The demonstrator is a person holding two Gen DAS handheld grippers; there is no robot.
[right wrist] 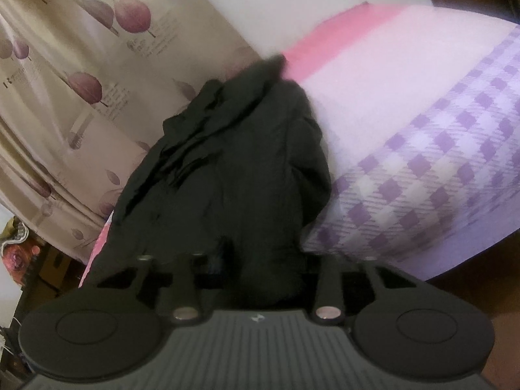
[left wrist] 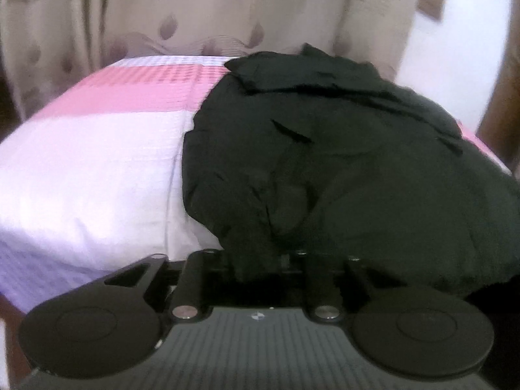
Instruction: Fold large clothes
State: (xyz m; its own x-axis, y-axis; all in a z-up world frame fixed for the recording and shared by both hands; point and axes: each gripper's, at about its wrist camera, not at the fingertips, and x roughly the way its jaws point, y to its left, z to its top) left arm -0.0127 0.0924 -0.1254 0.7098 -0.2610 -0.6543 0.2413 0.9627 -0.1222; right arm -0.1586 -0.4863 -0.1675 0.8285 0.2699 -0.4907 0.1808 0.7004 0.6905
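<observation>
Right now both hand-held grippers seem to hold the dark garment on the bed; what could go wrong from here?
1. The dark garment lies bunched and wrinkled, so a fold may trap creases.
2. The left hand-held gripper and right hand-held gripper each pinch only a small bunch of cloth, which might slip out when lifted.
3. The garment reaches the edge of the bed by the curtain; a pull could drag it off.
</observation>
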